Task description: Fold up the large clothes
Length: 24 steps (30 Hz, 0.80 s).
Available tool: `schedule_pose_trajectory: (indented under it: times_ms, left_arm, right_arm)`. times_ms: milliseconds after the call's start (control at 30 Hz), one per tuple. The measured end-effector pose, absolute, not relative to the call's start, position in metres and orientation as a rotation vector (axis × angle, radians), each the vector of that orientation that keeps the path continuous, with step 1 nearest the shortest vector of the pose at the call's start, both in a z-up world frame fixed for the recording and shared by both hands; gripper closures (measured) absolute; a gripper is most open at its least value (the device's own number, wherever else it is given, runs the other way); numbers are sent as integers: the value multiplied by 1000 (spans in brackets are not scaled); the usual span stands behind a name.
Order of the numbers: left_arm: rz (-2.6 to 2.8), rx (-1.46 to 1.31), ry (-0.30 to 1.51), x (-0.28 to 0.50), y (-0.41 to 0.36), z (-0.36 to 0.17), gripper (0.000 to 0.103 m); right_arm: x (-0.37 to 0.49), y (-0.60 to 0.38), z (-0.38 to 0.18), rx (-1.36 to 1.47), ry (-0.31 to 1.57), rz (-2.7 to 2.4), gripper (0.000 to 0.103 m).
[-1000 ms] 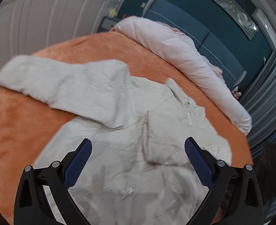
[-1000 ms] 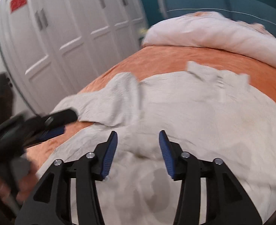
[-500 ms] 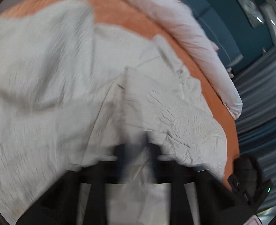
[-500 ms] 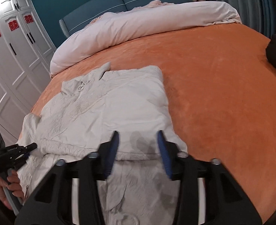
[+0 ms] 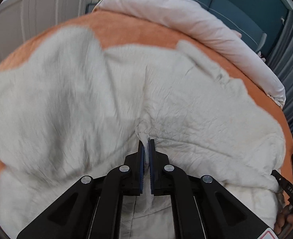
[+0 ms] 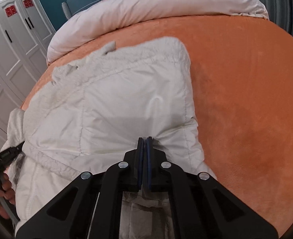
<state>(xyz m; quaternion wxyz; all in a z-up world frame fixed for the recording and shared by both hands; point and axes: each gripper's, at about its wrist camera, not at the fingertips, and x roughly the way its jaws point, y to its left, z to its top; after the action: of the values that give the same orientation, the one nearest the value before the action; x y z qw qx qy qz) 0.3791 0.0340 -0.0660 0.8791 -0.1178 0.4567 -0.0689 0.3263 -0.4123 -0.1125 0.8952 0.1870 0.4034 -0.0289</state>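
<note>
Tongs (image 5: 146, 142) (image 6: 144, 139) pinch jacket (image 6: 126, 99) edges — orange bedspread (image 6: 246, 79) beside.

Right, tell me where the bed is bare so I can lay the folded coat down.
Biggest bare stretch: orange cover right of the coat, running up to the rolled duvet. A narrower orange strip lies between the collar and the duvet. The coat crowds the wardrobe side, both claws pinching its near edge.

Soft even light, fisheye warp, motion blur
</note>
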Motion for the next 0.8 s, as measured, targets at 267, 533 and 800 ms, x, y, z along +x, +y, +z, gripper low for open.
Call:
schedule_pose_trajectory:
  times_ms: [267, 533, 800]
  left_arm:
    - [-111, -226, 912, 373, 33, -79, 90]
    - [-69, -341, 899, 355, 58, -53, 76]
    - [230, -586, 711, 302, 268, 4, 26]
  right_arm:
    - [328, -401, -121, 320, 818, -88, 103]
    - [314, -409, -110, 349, 784, -94, 101]
    - [256, -398, -68, 372, 724, -67, 96]
